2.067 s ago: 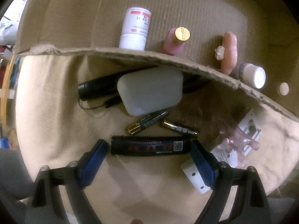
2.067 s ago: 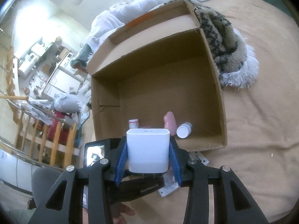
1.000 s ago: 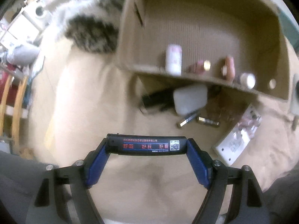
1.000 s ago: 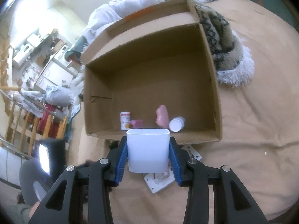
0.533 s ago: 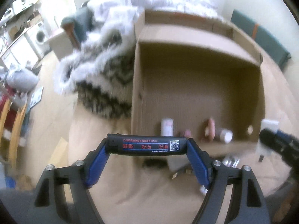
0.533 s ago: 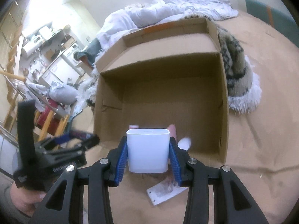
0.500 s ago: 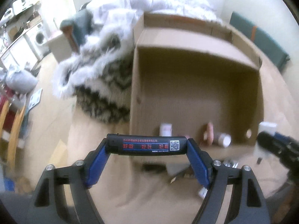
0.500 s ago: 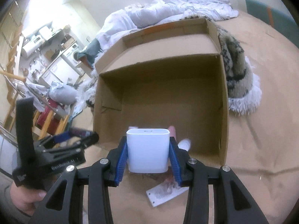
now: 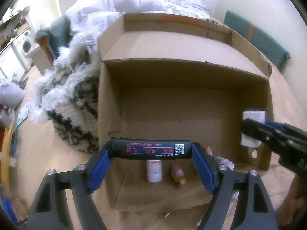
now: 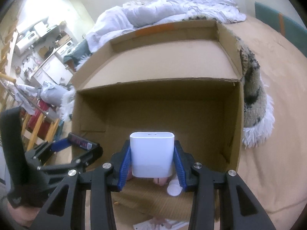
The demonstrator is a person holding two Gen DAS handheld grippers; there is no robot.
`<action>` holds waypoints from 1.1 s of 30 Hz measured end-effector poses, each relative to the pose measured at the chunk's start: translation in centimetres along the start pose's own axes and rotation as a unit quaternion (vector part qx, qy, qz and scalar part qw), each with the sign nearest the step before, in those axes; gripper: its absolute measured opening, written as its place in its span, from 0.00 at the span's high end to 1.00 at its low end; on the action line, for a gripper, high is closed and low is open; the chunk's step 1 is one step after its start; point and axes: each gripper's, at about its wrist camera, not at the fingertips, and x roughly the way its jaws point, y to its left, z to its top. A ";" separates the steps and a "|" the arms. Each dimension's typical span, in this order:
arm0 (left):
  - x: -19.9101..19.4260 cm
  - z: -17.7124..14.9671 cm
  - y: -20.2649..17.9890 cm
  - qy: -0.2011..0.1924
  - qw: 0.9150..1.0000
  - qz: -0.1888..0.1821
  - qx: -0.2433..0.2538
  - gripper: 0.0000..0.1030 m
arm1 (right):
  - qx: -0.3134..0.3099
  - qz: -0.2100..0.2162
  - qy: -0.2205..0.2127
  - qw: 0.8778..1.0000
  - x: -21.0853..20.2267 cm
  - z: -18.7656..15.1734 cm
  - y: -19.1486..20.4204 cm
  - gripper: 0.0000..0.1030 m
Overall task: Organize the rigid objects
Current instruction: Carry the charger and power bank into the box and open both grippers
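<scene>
My left gripper (image 9: pixel 150 150) is shut on a black stick with red print (image 9: pixel 149 148), held crosswise over the near part of the open cardboard box (image 9: pixel 191 71). My right gripper (image 10: pixel 152 160) is shut on a white rounded case (image 10: pixel 152 153), also above the box's near edge. In the left wrist view the right gripper (image 9: pixel 255 128) with the white case (image 9: pixel 253 117) hangs at the box's right wall. In the right wrist view the left gripper (image 10: pixel 81 143) shows at the box's left side. Inside the box lie a white bottle (image 9: pixel 154 169), a pink bottle (image 9: pixel 178 173) and a white cap (image 10: pixel 174 188).
A shaggy black-and-white throw (image 9: pixel 73 103) lies against the box's left side, with white bedding (image 9: pixel 122 2) behind. The box stands on a tan sheet (image 10: pixel 278 115). A white card (image 10: pixel 159 224) lies in front of the box. A teal cushion (image 9: pixel 255 36) sits at far right.
Both grippers have moved toward the box and now hover over its near edge with their loads. The left one tipped up from the sheet, so the whole box came into view.
</scene>
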 end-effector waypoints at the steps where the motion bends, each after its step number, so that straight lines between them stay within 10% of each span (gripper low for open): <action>1: 0.4 -0.2 -0.1 -0.002 1.000 0.000 0.004 0.24 | 0.004 0.000 0.004 1.000 0.3 0.0 -0.2 0.57; 29: 4.1 -0.9 -1.9 0.037 0.999 0.002 0.016 0.17 | 0.025 -0.054 0.086 0.995 6.0 -1.5 -1.0 0.57; 33: 4.5 -0.8 -2.2 0.051 0.999 -0.003 0.017 0.08 | 0.061 -0.037 0.082 0.994 5.9 -1.2 -2.2 0.42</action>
